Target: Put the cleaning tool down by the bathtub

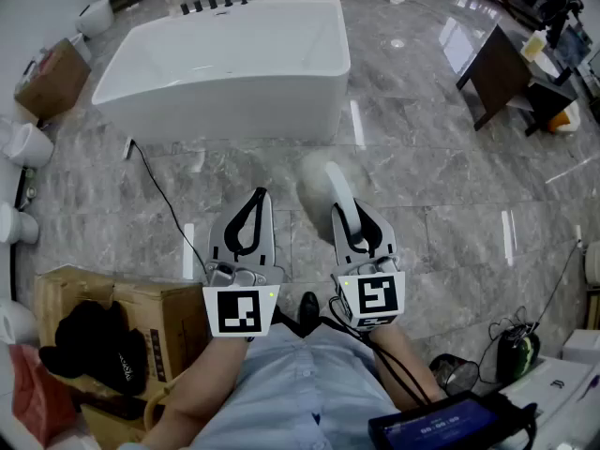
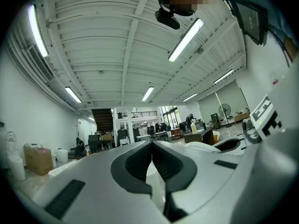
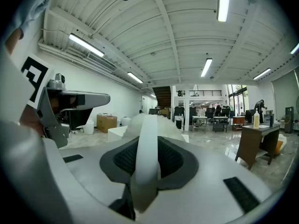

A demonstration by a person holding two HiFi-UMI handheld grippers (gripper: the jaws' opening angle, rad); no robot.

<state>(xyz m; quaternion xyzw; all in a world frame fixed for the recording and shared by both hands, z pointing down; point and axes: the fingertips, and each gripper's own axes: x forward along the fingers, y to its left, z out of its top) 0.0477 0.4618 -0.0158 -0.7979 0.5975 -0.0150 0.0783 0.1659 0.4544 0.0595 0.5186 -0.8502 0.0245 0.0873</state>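
A white freestanding bathtub [image 1: 225, 59] stands on the grey marble floor ahead of me. The cleaning tool [image 1: 337, 187] is white, with a long flat handle and a rounded head, and it juts forward from my right gripper [image 1: 352, 216], whose jaws are shut on the handle. In the right gripper view the handle [image 3: 147, 162] runs up between the dark pads toward the domed head. My left gripper [image 1: 260, 195] is level beside it, shut with nothing in it; its tips [image 2: 152, 143] meet. Both grippers hang above the floor, short of the tub.
A cardboard box [image 1: 56, 78] sits left of the tub, and another with black cloth [image 1: 103, 326] is by my left arm. A black cable [image 1: 159, 195] crosses the floor. White ceramic fixtures [image 1: 28, 143] line the left edge. A brown desk [image 1: 502, 73] stands far right.
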